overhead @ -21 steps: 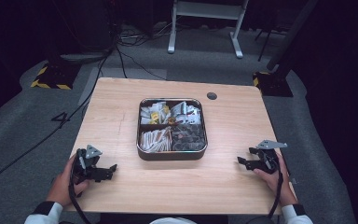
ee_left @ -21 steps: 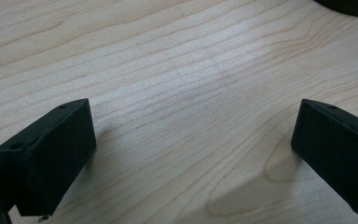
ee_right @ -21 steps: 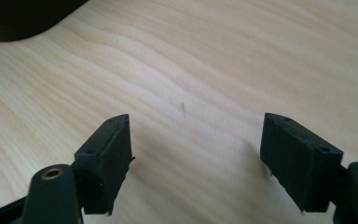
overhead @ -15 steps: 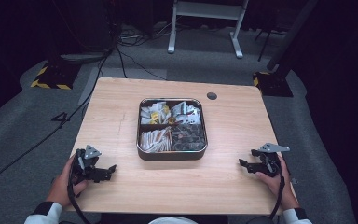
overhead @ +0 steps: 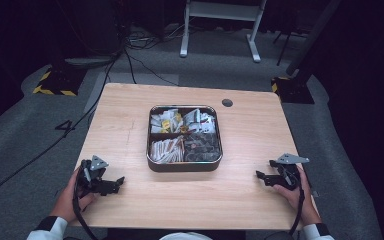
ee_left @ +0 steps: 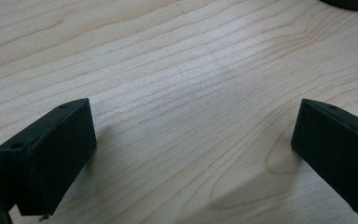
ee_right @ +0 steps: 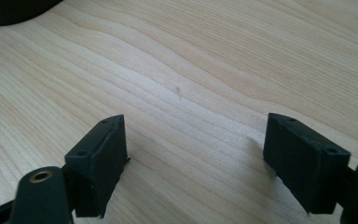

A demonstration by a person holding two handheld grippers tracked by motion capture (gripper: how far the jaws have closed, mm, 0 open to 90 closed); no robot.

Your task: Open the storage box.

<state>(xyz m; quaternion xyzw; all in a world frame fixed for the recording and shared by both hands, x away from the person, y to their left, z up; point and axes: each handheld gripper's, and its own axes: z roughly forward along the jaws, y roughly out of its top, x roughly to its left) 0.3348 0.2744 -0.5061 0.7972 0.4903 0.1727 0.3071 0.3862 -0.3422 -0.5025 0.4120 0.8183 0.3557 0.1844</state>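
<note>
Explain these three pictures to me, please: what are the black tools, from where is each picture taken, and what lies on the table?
A person sits at a wooden table and holds one hand-held gripper in each hand: the left hand-held gripper and the right hand-held gripper. Each has two black jaws. The high view looks down from above. The other two pictures come from small cameras riding on the grippers, looking along their jaws at the bare wood. Both grippers stand open and hold nothing. In the middle lies a dark tray with four compartments, filled with small packets; what they contain is too small to tell.
</note>
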